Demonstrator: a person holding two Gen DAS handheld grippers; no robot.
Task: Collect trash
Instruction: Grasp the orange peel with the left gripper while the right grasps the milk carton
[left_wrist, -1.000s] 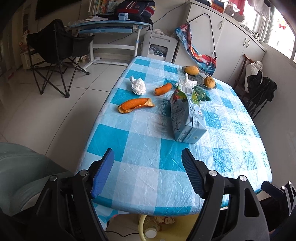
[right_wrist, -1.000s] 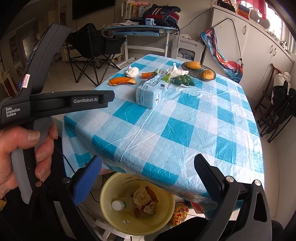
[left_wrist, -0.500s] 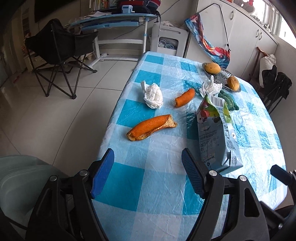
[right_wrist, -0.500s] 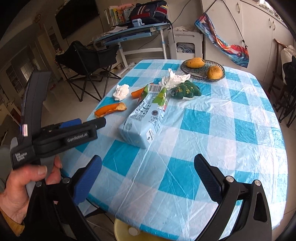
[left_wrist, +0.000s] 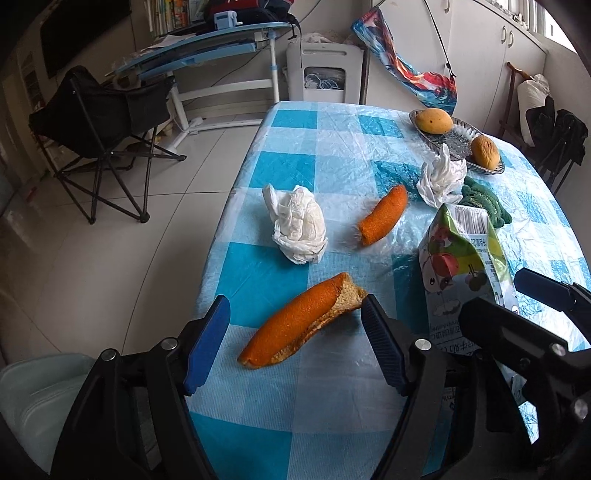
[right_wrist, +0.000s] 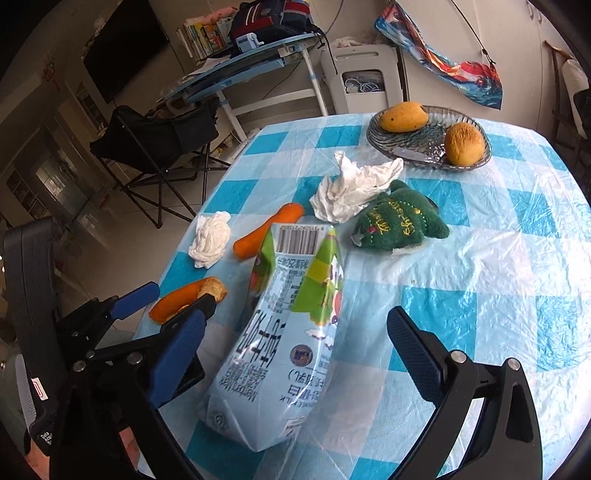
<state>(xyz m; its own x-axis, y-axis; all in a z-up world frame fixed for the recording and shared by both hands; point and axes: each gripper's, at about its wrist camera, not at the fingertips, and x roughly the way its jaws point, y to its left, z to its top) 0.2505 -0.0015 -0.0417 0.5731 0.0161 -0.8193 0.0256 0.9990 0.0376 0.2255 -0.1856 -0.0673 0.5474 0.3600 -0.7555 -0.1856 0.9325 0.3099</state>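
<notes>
Currently both hand-held grippers hover over a table (left_wrist: 343, 424) covered in a crinkly blue-and-white checked plastic cloth, lining up on separate pieces of trash, and nothing is gripped yet. In the left wrist view, the left gripper (left_wrist: 295, 341) has its blue-padded jaws wide, having just narrowed a little, and they straddle a long curved orange peel (left_wrist: 301, 325) with a pebbled skin and pale, spongy inside; the pads are not touching it. In the right wrist view, the right gripper (right_wrist: 295, 358) also stands wide, framing a flattened milk carton (right_wrist: 284, 343), glossy light blue card with green print and a barcode, lying on its side and pointing toward twelve o'clock. Beyond the peel, at twelve o'clock, sits a crumpled white tissue (left_wrist: 299, 227); at one o'clock lies a shorter peel piece (left_wrist: 384, 216), and farther toward two o'clock a second wad of tissue (left_wrist: 439, 179). A fuzzy green plush toy (right_wrist: 399, 225) and a ridged glass dish (right_wrist: 424, 146) holding two mangoes look like keepers, not trash. Next, each gripper likely needs to drop lower and close: gently on the soft peel, more firmly across the carton's narrow sides so the slick card does not slip.
</notes>
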